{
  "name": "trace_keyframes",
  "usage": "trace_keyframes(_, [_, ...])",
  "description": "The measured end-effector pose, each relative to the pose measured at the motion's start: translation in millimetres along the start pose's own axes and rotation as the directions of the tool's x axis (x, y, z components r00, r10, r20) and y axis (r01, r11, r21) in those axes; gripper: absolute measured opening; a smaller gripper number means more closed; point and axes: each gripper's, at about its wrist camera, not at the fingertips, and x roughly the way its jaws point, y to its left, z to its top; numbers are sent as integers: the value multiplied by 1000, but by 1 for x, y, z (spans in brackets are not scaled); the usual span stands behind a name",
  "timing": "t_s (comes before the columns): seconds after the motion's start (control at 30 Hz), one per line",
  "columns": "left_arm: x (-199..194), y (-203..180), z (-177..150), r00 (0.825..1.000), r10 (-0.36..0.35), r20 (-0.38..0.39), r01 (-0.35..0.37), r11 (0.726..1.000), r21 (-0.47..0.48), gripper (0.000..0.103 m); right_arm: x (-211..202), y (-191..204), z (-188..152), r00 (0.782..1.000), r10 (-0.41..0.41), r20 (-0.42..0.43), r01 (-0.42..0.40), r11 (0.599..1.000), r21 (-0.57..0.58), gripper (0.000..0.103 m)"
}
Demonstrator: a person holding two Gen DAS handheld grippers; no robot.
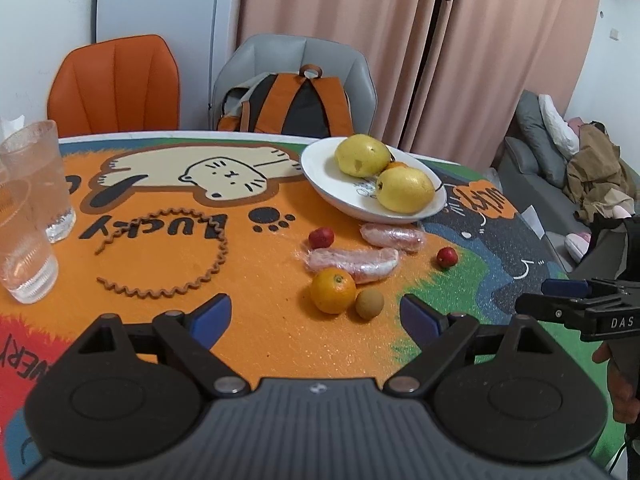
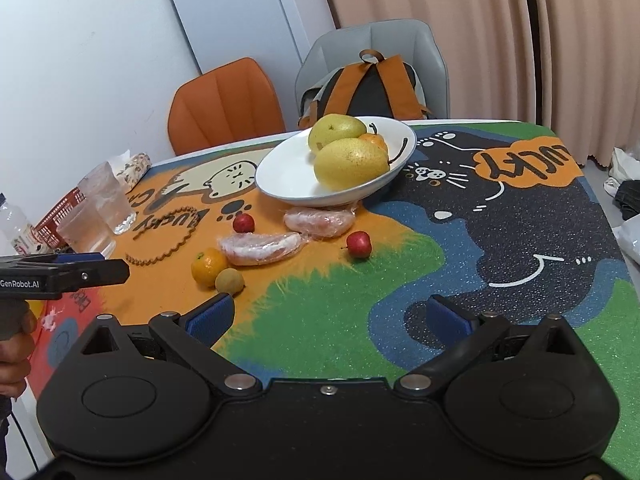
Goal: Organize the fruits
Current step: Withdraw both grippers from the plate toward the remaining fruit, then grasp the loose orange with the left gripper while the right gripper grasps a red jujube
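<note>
Plate (image 1: 320, 184) holds two pears (image 1: 404, 189). Six fruits lie loose beside the plate, including an orange (image 1: 333, 290). Both tongs (image 1: 316, 316) (image 2: 332, 316) gape, empty.

Cartoon mat (image 1: 260, 344); on it: plate (image 1: 320, 176), orange (image 1: 333, 290), 2 glasses (image 1: 38, 184).

Plate (image 1: 320, 176): glossy white, apparently ceramic. Table mat (image 1: 260, 336): matt, grainy, rough. Two wrapped pieces (image 1: 352, 262): crinkled clear film. Tumblers (image 1: 38, 184): ribbed and transparent. Left gripper (image 1: 316, 316): matt black plastic, metal pivots, blue textured pads (image 1: 210, 316).
</note>
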Motion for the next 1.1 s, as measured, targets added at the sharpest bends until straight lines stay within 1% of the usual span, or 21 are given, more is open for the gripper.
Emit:
trace_keyframes(0.2, [11, 1, -3, 1000, -10, -10, 10, 1000, -15, 88, 8, 2, -1, 1000, 1, -18, -1, 1000, -11, 103])
trace_keyframes(0.27, [15, 3, -3, 1000, -9, -11, 9, 1000, -25, 85, 11, 3, 0, 1000, -2, -20, 2, 1000, -16, 103])
trace_keyframes(0.33, [19, 4, -3, 1000, -8, -12, 8, 999, -35, 78, 14, 3, 0, 1000, -3, -23, 2, 1000, -17, 102])
trace_keyframes(0.43, [28, 7, -2, 1000, -3, -24, 2, 999, -50, 70, 18, 1, 2, 1000, -3, -26, 2, 1000, -14, 102])
trace_keyframes(0.5, [33, 9, -2, 999, -8, -31, 6, 998, -62, 67, 22, 0, 3, 1000, -4, -29, 4, 1000, -11, 99])
trace_keyframes(0.6, [41, 10, -1, 999, -13, -39, 10, 998, -66, 65, 28, -1, 5, 999, 0, -42, -1, 1000, -4, 92])
trace_keyframes(0.77, [53, 9, 0, 999, -19, -49, 15, 997, -75, 61, 39, -2, 8, 998, 0, -56, 0, 1000, 1, 91])
trace_keyframes(0.83, [59, 9, 1, 999, -16, -51, 12, 997, -76, 56, 43, -2, 10, 999, -1, -55, 2, 1000, 6, 91])
trace_keyframes(0.9, [65, 9, 2, 998, -12, -56, 7, 997, -81, 54, 47, -4, 12, 999, -1, -54, 2, 1000, 10, 89])
trace_keyframes(1.1, [77, 7, 7, 999, -19, -51, 14, 995, -94, 52, 62, -10, 19, 997, -3, -73, 4, 1000, 12, 87])
